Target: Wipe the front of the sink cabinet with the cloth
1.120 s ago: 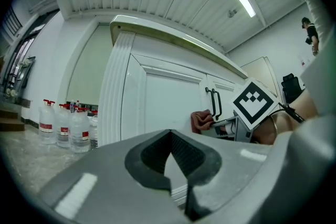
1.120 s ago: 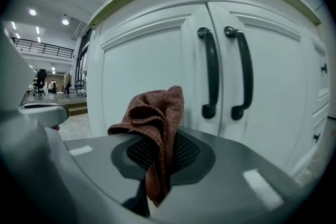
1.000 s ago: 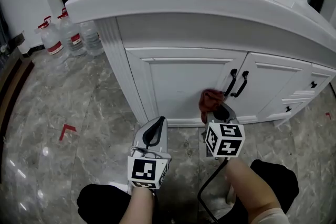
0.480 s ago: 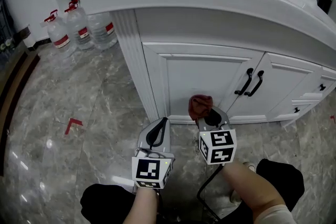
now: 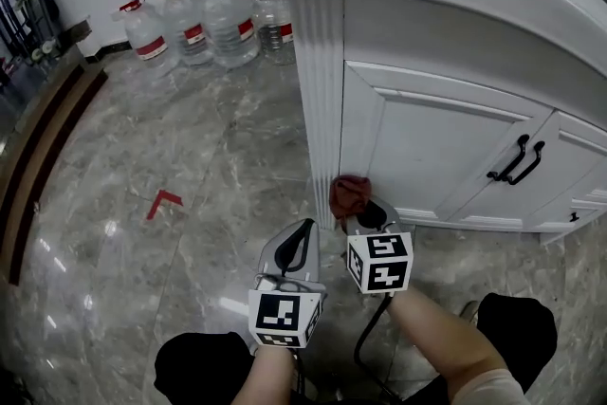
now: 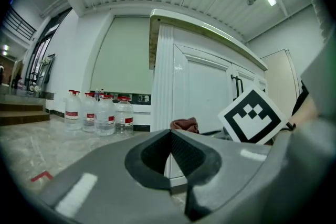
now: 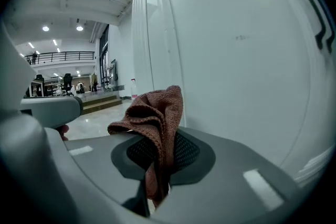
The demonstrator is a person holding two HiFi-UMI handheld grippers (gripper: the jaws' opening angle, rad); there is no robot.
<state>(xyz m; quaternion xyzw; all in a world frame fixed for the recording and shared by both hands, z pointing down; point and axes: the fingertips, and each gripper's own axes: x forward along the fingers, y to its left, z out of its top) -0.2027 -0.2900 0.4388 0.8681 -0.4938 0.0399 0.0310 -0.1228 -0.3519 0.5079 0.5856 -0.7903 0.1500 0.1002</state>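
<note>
Cloth [image 5: 349,193], reddish-brown and bunched, is clamped in the right gripper's [image 5: 368,215] jaws, low by the sink cabinet [image 5: 427,133] front, at its 7 o'clock corner. Left gripper [image 5: 302,237] hovers at the right one's 8 o'clock, jaws together on nothing.

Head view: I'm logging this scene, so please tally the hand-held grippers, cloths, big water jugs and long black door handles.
Hand-held grippers: 2, left hand-held gripper, right hand-held gripper
Cloth: 1
Big water jugs: 4
Long black door handles: 2
Total: 9
</note>
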